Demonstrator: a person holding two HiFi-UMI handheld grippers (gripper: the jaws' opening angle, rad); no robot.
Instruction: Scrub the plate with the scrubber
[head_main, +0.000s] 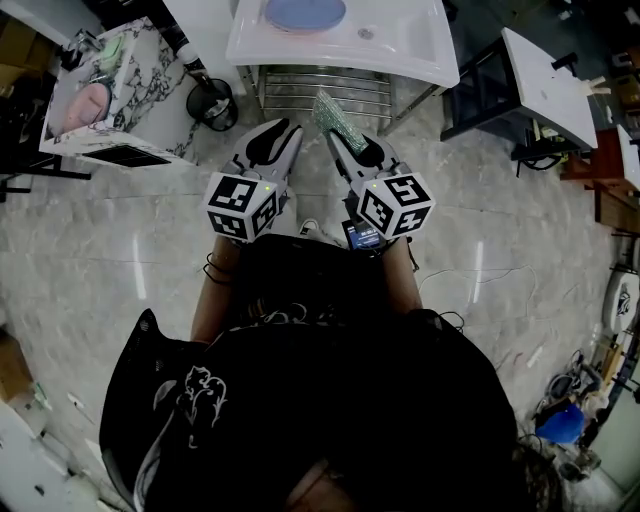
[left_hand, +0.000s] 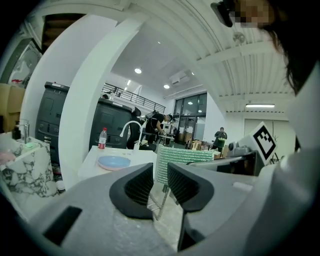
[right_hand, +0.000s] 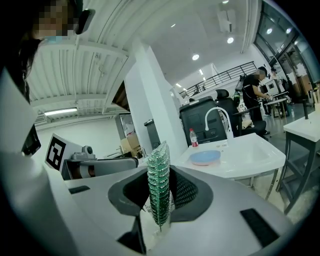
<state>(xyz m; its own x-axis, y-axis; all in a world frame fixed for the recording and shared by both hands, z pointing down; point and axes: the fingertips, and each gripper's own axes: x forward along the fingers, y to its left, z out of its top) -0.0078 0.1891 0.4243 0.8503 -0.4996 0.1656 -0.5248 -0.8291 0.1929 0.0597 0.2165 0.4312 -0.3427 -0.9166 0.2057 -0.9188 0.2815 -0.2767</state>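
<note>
— Where is the plate (head_main: 305, 12)?
— It's pale blue and lies flat near the left end of the white washbasin (head_main: 400, 52) top, well ahead of both grippers. From the right gripper view the plate (right_hand: 205, 157) sits close to the front edge, with the curved tap (right_hand: 217, 117) behind it and a red-capped bottle (right_hand: 192, 137) near the back left corner

— And the scrubber (head_main: 333, 118)?
— In the right gripper (head_main: 350, 145). Its jaws are closed on the green scrubber (right_hand: 159, 185), which stands upright and edge-on between the pads, its top rising above them

— Is the left one holding anything?
— No. The left gripper (head_main: 280, 135) has its jaws a narrow way apart with nothing between them; through the gap in its own view you see only floor and the washbasin's rails. The scrubber (left_hand: 182, 157) shows just past its right jaw, and the plate (left_hand: 114, 162) to the left, beyond it

— How do the two grippers sit?
— Side by side and close in front of the person, both pointing toward the washbasin, short of its front edge and not touching it. Chrome rails (head_main: 320, 95) run under the basin, and a black bin (head_main: 212, 103) stands on the marble floor (head_main: 120, 270) to its left
</note>
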